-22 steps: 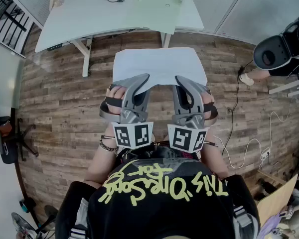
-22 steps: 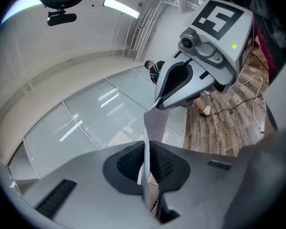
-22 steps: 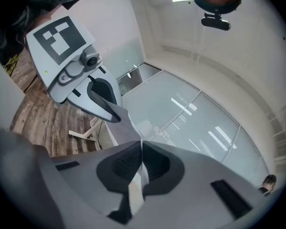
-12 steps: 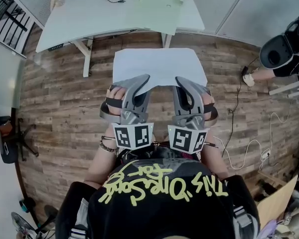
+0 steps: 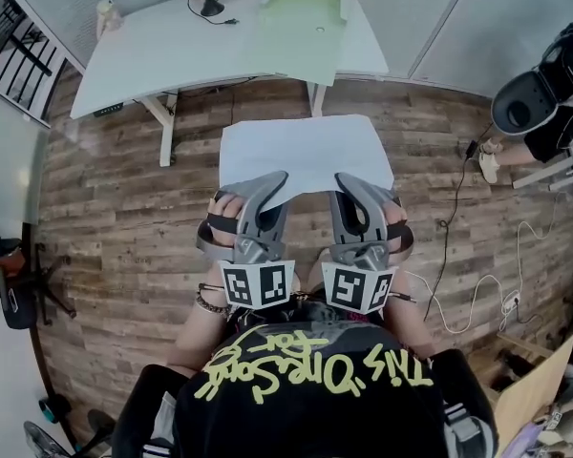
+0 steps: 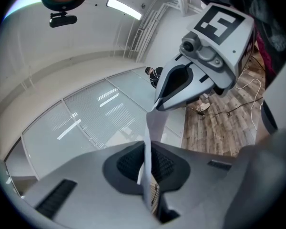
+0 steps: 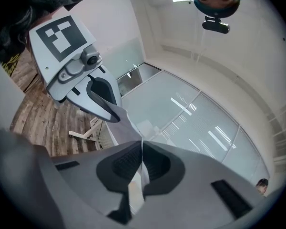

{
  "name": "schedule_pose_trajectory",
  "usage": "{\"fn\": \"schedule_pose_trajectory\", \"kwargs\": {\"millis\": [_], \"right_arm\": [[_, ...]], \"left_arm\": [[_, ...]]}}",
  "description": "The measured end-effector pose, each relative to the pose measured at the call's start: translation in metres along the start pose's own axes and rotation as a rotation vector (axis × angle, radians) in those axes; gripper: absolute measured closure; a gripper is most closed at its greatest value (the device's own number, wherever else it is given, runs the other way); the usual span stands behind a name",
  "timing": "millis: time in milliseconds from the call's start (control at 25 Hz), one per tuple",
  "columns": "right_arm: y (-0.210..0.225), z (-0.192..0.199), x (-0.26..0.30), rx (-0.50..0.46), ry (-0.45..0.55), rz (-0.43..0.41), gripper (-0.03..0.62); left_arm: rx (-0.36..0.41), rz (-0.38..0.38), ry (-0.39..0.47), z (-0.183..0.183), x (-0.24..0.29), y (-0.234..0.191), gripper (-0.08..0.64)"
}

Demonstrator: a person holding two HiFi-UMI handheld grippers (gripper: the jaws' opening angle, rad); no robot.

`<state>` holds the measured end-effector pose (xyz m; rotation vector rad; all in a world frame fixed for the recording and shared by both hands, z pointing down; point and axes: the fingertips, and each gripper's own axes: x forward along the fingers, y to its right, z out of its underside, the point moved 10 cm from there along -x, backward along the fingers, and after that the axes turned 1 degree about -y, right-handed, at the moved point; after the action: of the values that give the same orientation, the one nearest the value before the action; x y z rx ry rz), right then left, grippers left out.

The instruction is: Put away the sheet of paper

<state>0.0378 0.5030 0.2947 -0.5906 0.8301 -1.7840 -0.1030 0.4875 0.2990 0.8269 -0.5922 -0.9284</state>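
Pinching paper point(image 5: 306, 146), shirt point(image 5: 310, 408) seemingly "This One's For"

Yellow script on black shirt point(image 5: 310, 418): "This One… for".

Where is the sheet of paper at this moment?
The sheet of paper is at the head view's centre, held above the wooden floor by the left gripper and right gripper, short of the white table.

Bright, even indoor light—ceiling strips point(image 6: 122, 8) glare overhead—with strong fisheye bending and dark vignetted corners.
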Motion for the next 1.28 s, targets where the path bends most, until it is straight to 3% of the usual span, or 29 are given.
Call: {"fn": "schedule_pose_trajectory", "kwargs": {"millis": [480,1280], "right_arm": [[0.001,0.006,0.01,0.012,-0.005,-0.019,0.583],[0.04,0.038,0.11,0.005,0.039,-0.053,0.583]], "left_arm": [[0.004,0.017,0.005,0.006,0.01,-0.003,0.549],[0.005,-0.007,-0.023,0.03,0.108,-0.046,0.549]]}}
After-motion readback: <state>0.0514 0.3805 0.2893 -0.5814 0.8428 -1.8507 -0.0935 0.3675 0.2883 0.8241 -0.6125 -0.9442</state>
